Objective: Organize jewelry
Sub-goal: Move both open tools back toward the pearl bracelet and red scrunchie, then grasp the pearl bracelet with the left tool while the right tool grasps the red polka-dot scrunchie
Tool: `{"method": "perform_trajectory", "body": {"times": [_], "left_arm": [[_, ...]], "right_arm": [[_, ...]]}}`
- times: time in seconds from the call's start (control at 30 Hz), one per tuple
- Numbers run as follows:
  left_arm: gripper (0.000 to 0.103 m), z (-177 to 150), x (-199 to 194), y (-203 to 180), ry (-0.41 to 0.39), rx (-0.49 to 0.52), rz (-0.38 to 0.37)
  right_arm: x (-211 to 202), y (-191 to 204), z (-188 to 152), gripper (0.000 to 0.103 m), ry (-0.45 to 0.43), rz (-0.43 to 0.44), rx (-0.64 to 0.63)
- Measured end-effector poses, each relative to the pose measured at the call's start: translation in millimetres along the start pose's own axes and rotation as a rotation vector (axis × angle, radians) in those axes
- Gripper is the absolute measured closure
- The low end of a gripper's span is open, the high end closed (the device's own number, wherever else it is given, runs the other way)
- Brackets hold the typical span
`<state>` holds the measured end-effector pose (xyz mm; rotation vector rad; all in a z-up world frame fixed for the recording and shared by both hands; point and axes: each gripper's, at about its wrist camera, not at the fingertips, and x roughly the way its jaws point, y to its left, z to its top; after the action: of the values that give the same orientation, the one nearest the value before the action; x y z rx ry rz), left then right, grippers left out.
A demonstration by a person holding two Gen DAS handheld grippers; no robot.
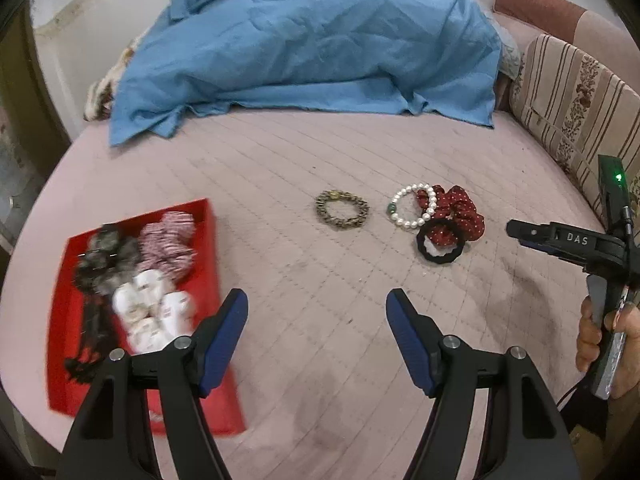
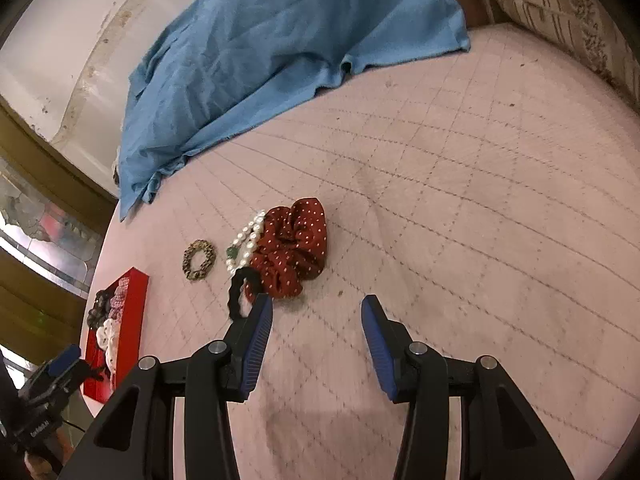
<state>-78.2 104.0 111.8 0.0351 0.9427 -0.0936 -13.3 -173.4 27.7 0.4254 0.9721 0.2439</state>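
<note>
On the pink quilted bed lie a gold chain bracelet [image 1: 342, 210] [image 2: 199, 260], a white pearl bracelet [image 1: 414, 206] [image 2: 248, 246], a red dotted scrunchie [image 1: 452, 210] [image 2: 294, 248] and a black hair tie [image 1: 440, 242] [image 2: 240, 294], the last three bunched together. A red box [image 1: 208, 264] [image 2: 134, 312] at the left holds several scrunchies. My left gripper [image 1: 316, 310] stands open and empty, just right of the box. My right gripper [image 2: 318, 314] [image 1: 520, 232] is open and empty too, its left finger [image 2: 256, 332] near the black hair tie.
A blue cloth [image 1: 312, 44] [image 2: 280, 52] covers a heap at the back of the bed. Striped cushions [image 1: 576, 112] [image 2: 560, 8] line the right side. A hand [image 1: 604, 336] holds the right gripper's handle. The bed's left edge drops toward the floor.
</note>
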Motion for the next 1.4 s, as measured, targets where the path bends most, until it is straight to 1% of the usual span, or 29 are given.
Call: {"method": "perform_trajectory", "body": {"times": [0.1, 0.27, 0.3, 0.33, 0.37, 0.43, 0.5, 0.6, 0.73, 0.8, 0.87, 0.97, 1.0, 1.03, 1.07, 1.1, 1.2, 1.27, 1.4], "left_arm": [[0.032, 14, 25, -9, 0.024, -0.019, -0.045], [0.033, 37, 66, -24, 0.053, -0.058, -0.089], [0.034, 41, 72, -27, 0.058, -0.059, -0.091], [0.039, 48, 82, -31, 0.064, -0.056, -0.091], [0.042, 53, 89, -34, 0.069, -0.050, -0.092], [0.053, 67, 108, -44, 0.086, -0.027, -0.090], [0.058, 77, 125, -52, 0.096, -0.004, -0.083], [0.059, 89, 147, -61, 0.105, 0.032, -0.068], [0.059, 95, 169, -71, 0.128, 0.067, -0.101], [0.059, 93, 177, -76, 0.140, 0.090, -0.111], [0.059, 91, 181, -79, 0.146, 0.107, -0.107], [0.059, 87, 183, -84, 0.123, 0.128, -0.084], [0.060, 86, 182, -85, 0.120, 0.130, -0.076], [0.071, 86, 182, -86, 0.121, 0.127, -0.081], [0.081, 86, 180, -88, 0.127, 0.123, -0.094], [0.094, 86, 178, -89, 0.134, 0.123, -0.100], [0.094, 85, 169, -90, 0.145, 0.104, -0.144], [0.094, 83, 157, -90, 0.127, 0.100, -0.143], [0.094, 82, 136, -84, 0.113, 0.067, -0.162]], "right_arm": [[15, 2, 7, 0.053, 0.022, -0.002, -0.017], [38, 7, 19, 0.053, 0.044, -0.014, -0.074], [42, 8, 20, 0.053, 0.046, -0.017, -0.086], [46, 9, 23, 0.053, 0.048, -0.018, -0.101], [48, 10, 24, 0.053, 0.048, -0.020, -0.113], [52, 12, 28, 0.053, 0.044, -0.021, -0.129], [56, 13, 31, 0.053, 0.042, -0.019, -0.133], [61, 12, 34, 0.053, 0.041, -0.020, -0.146], [66, 10, 37, 0.055, 0.041, -0.016, -0.157], [69, 7, 39, 0.058, 0.041, -0.011, -0.152], [71, 6, 39, 0.061, 0.039, -0.007, -0.149], [75, 7, 40, 0.062, 0.031, -0.003, -0.148], [76, 8, 40, 0.070, 0.031, 0.000, -0.150], [77, 9, 40, 0.077, 0.037, 0.007, -0.152], [80, 10, 41, 0.092, 0.054, 0.029, -0.151], [81, 11, 41, 0.093, 0.070, 0.052, -0.144], [75, 13, 42, 0.094, 0.057, 0.074, -0.142], [66, 11, 45, 0.094, 0.035, 0.096, -0.117], [52, 5, 48, 0.094, -0.007, 0.109, -0.068]]}}
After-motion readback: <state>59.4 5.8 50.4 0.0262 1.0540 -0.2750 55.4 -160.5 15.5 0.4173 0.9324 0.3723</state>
